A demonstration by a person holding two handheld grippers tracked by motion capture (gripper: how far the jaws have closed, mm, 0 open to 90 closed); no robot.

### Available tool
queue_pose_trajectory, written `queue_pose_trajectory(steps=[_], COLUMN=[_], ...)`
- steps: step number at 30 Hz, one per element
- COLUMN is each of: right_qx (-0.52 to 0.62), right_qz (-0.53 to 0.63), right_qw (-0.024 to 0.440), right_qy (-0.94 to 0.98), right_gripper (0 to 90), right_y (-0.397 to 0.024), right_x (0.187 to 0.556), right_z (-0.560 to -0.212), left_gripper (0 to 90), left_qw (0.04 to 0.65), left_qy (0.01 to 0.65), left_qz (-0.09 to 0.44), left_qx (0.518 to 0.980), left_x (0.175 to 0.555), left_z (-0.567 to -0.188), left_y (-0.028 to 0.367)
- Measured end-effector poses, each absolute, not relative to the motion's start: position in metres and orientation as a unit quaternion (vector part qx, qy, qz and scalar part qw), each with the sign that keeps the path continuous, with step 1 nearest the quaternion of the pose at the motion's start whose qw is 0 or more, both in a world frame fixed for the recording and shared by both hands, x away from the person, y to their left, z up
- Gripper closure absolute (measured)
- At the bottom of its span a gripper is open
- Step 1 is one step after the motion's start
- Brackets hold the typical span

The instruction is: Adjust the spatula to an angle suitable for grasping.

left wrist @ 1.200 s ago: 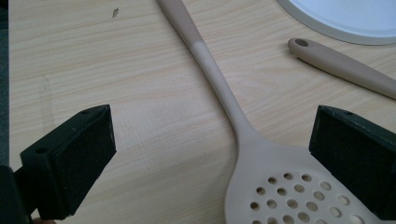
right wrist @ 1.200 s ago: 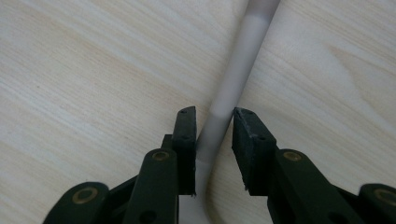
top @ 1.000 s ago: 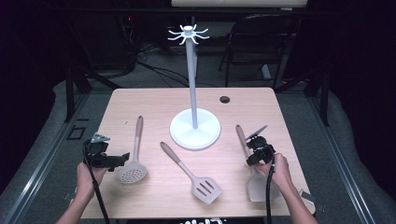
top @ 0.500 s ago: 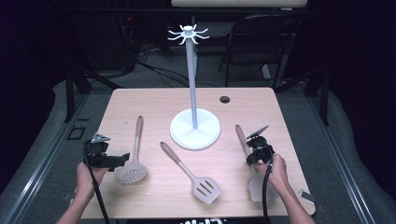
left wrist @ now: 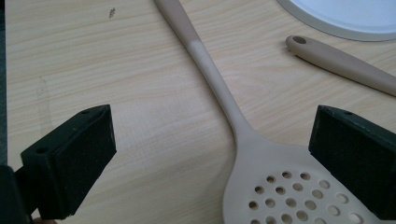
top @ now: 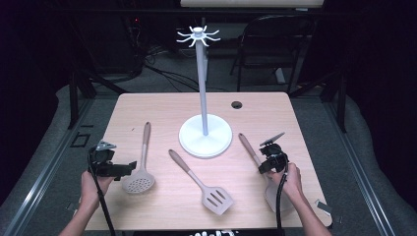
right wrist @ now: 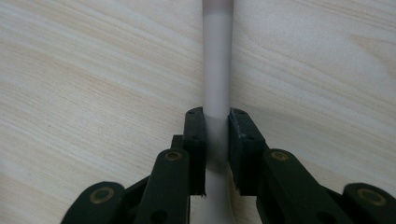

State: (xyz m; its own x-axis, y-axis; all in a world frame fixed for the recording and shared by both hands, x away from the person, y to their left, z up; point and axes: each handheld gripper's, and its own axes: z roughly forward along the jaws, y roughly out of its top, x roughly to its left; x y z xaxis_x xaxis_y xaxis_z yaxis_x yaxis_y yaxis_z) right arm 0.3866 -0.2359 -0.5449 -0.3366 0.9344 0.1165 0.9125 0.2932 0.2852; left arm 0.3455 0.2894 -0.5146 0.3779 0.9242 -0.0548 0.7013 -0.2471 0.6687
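Right gripper is the only mover since a second ago: its jaws have just been closing, and in the right gripper view they now pinch the pale handle of the turner from both sides, pads touching it. Both hands sit about where they were. That turner lies flat on the counter near the 4 o'clock edge, handle pointing toward the stand, blade tucked under the person's right hand.

Left gripper sits around 8 o'clock, jaws spread wide and holding nothing. In the left gripper view the skimmer lies on the wood between them, with the right-hand jaw partly over its perforated head; can't tell if it touches. Slotted spatula lies at 6 o'clock, between the skimmer and the turner, touching neither.
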Motion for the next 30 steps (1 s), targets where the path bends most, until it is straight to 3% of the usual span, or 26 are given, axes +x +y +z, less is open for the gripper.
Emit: queue_pose_trajectory(steps=[11,30], right_qx=[0.558,0.513], right_qz=[0.185,0.247], right_qw=[0.048,0.116], right_qy=[0.807,0.814], right_gripper=[78.7,78.6], right_y=[-0.235,-0.229], right_x=[0.381,0.368], right_z=[-0.533,-0.507], left_gripper=[0.8,1.2], left_qw=[0.311,0.321], left_qy=[0.527,0.519], left_qz=[0.183,0.187], left_qx=[0.769,0.770], left_x=[0.345,0.343], left_z=[-0.514,-0.513], left_y=[0.289,0.287])
